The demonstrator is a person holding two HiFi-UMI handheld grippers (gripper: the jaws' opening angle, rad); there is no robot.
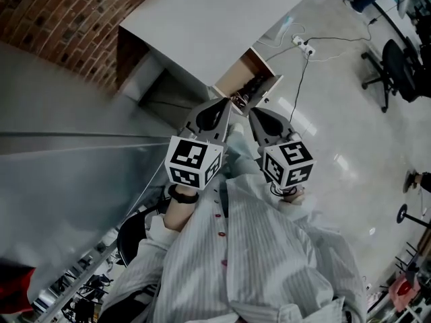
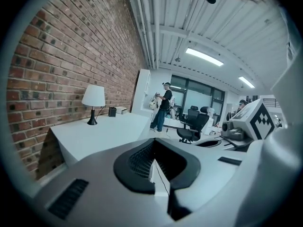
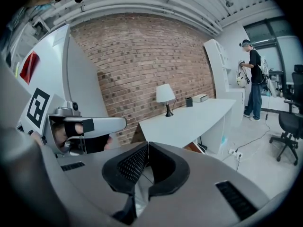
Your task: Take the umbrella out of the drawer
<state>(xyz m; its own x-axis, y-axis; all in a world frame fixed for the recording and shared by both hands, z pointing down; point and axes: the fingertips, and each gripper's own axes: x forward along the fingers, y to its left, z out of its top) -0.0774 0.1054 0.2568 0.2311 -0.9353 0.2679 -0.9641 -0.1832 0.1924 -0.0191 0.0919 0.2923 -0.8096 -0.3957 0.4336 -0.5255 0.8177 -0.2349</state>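
In the head view a white desk [image 1: 209, 25] has a wooden drawer [image 1: 237, 75] standing open at its near corner. Something dark [image 1: 255, 85] lies inside, too small to make out. My left gripper [image 1: 225, 103] and right gripper [image 1: 254, 114] are held side by side just short of the drawer, pointing at it. Both are shut, with nothing between the jaws. In the left gripper view the left gripper's [image 2: 152, 150] pads meet, and the desk [image 2: 102, 134] lies ahead. In the right gripper view the right gripper [image 3: 146, 150] is likewise shut, and a brown edge of the drawer [image 3: 192, 147] shows under the desk [image 3: 189, 119].
A table lamp [image 3: 165, 97] and small boxes [image 3: 200, 98] stand on the desk against a brick wall [image 3: 142, 65]. A power strip [image 1: 302, 44] with cables lies on the floor beside the drawer. Office chairs [image 1: 394, 66] and a standing person [image 2: 163, 105] are farther off.
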